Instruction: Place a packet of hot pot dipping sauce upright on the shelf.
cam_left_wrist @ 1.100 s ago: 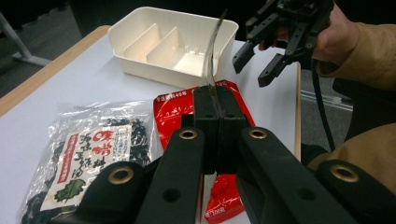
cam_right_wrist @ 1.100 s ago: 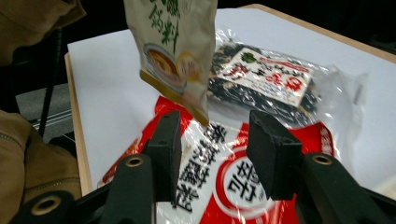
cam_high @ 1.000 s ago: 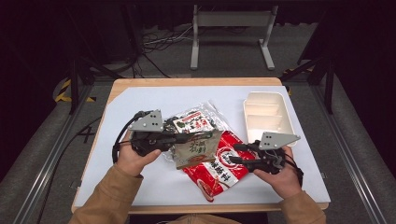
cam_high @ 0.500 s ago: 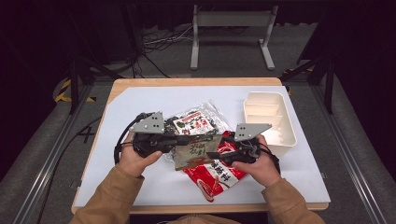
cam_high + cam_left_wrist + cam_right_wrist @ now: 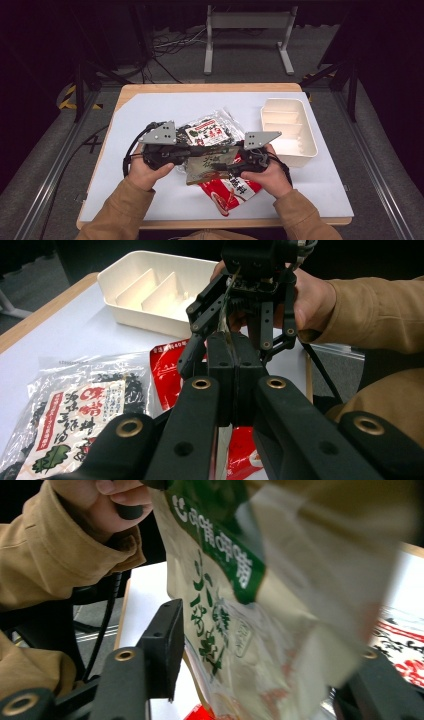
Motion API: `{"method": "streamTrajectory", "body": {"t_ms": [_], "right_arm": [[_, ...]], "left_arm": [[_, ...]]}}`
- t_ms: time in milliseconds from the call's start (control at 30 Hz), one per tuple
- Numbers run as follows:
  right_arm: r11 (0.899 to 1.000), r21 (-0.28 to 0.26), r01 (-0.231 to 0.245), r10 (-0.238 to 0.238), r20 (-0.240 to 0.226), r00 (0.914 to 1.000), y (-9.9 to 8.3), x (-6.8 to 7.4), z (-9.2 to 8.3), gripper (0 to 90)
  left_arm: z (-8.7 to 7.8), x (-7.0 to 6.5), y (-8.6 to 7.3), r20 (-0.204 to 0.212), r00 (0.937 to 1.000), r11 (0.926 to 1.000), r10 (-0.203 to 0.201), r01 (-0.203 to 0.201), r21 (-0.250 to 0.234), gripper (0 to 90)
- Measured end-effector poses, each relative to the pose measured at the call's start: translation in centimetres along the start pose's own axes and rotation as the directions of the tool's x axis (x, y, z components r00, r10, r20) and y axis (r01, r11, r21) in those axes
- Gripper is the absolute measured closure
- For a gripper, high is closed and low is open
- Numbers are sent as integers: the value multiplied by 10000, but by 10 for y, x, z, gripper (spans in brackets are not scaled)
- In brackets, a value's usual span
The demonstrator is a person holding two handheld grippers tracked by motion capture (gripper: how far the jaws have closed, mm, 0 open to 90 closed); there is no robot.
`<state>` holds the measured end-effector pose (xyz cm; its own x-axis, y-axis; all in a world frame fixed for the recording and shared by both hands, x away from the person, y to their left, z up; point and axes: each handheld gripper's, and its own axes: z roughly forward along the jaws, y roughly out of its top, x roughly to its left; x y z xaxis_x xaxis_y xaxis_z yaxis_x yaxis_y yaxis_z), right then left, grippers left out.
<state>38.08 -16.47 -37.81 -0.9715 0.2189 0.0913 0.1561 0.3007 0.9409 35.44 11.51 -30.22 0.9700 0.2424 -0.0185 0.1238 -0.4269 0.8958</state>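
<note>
High view: left gripper [image 5: 186, 156] pinches the tan packet [image 5: 212, 165], whose bulk hides the spread right gripper's [image 5: 231, 167] jaws; red packet [image 5: 227, 192] beneath, white tray [image 5: 290, 131] nearby.

We wear tan jacket sleeves [image 5: 125, 210] with loose cuffs on both arms. Each hand carries a black gripper: the left gripper [image 5: 192, 154] and right gripper [image 5: 227, 162] are built of jointed black links with brass-coloured rivets [image 5: 201, 384] and blocky black pads. A grey three-cornered plate [image 5: 160, 133], drilled with small holes, tops each. A black cable [image 5: 129, 152] loops from the left one.
</note>
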Motion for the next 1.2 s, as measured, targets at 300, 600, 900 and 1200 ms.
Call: {"method": "streamTrajectory", "body": {"t_ms": [300,600,900,1200], "right_arm": [[9998,-117,-150,142,-656,9977,-5,-5,10,527],[9987,-506,40,-95,-1087,9940,-8,-7,10,756],[9996,-273,106,-138,-1201,9927,-6,-5,8,857],[9997,201,161,-142,-937,9955,4,0,1,888]], "left_arm": [[1,0,-1,2,10000,10000,-33,33,-6,897],[0,-1,-2,25,10000,10000,-31,31,2,896],[-1,0,-4,-3,10000,10000,-84,84,-8,893],[-3,2,-4,-106,9997,9997,-205,203,-127,867]]}}
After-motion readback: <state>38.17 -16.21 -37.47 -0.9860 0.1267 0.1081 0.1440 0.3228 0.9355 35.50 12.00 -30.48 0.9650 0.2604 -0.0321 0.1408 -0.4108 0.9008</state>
